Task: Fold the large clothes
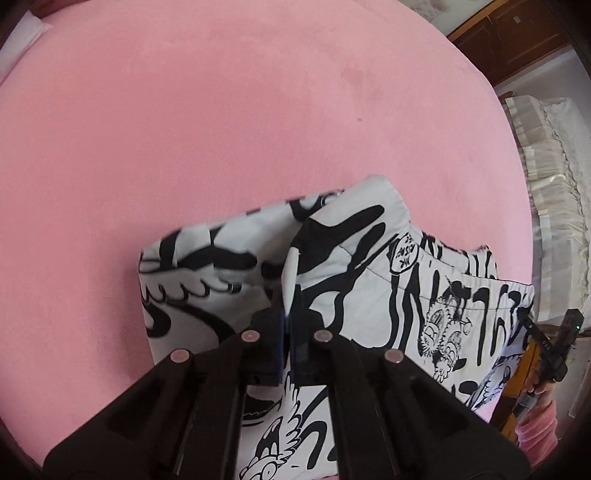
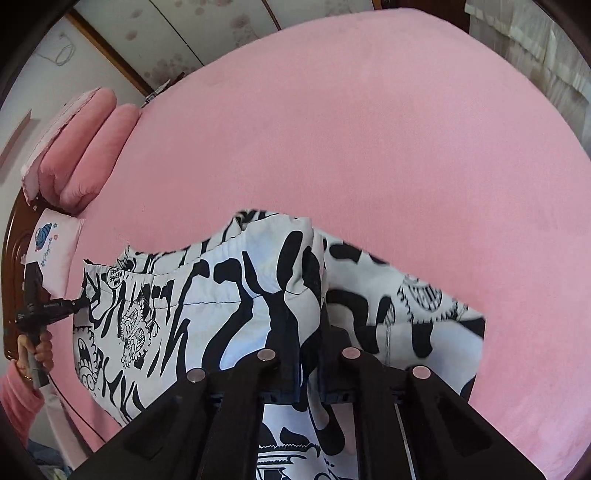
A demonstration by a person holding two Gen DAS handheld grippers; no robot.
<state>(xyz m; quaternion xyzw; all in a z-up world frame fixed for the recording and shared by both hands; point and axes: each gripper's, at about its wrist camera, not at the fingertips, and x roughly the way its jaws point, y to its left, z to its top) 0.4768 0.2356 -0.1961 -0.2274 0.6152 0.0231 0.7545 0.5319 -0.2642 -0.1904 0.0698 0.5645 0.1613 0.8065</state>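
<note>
A white garment with black cartoon print (image 1: pixel 369 280) lies partly folded on a pink bed (image 1: pixel 221 110). My left gripper (image 1: pixel 286 321) is shut on a raised fold of the garment, holding it above the bed. In the right wrist view my right gripper (image 2: pixel 310 339) is shut on another raised edge of the same garment (image 2: pixel 229 295). The other gripper shows at the edge of each view: the right one (image 1: pixel 550 347) at the garment's right side, the left one (image 2: pixel 48 306) at its left side.
The pink bed sheet (image 2: pixel 369 129) stretches far beyond the garment. Pink pillows (image 2: pixel 85 147) and a small white cushion (image 2: pixel 55 243) lie at the headboard. A wooden cabinet (image 1: pixel 517 33) and a cream covered piece of furniture (image 1: pixel 554 177) stand beside the bed.
</note>
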